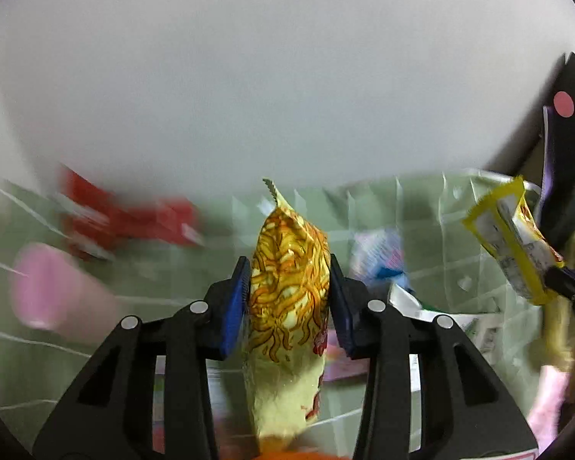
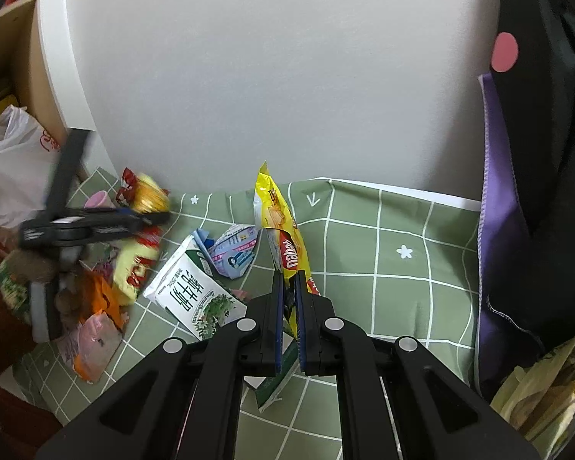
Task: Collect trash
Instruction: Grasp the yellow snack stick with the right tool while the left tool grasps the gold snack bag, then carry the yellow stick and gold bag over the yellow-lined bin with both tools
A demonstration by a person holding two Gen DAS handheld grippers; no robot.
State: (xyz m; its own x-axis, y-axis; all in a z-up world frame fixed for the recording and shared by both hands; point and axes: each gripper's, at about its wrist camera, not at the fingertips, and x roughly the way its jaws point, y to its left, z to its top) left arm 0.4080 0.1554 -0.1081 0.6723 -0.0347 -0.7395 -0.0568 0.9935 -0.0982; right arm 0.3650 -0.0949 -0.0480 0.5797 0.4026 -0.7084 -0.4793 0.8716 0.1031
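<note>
My left gripper (image 1: 287, 268) is shut on a yellow noodle packet (image 1: 287, 280) and holds it upright above the green checked tablecloth (image 1: 142, 306); the same gripper (image 2: 153, 216) and packet (image 2: 147, 195) show blurred in the right wrist view. My right gripper (image 2: 288, 280) is shut on a yellow cracker wrapper (image 2: 278, 222), which also shows at the right of the left wrist view (image 1: 513, 237). A white milk carton (image 2: 191, 291), a blue and pink wrapper (image 2: 235, 249) and a pink packet (image 2: 96, 349) lie on the cloth (image 2: 402, 291).
A red packet (image 1: 134, 222) and a pink cup (image 1: 53, 287) sit blurred at the left. A black bag with pink dots (image 2: 548, 115) and purple cloth (image 2: 498, 230) hang at the right. A white plastic bag (image 2: 7, 168) sits far left. A grey wall stands behind.
</note>
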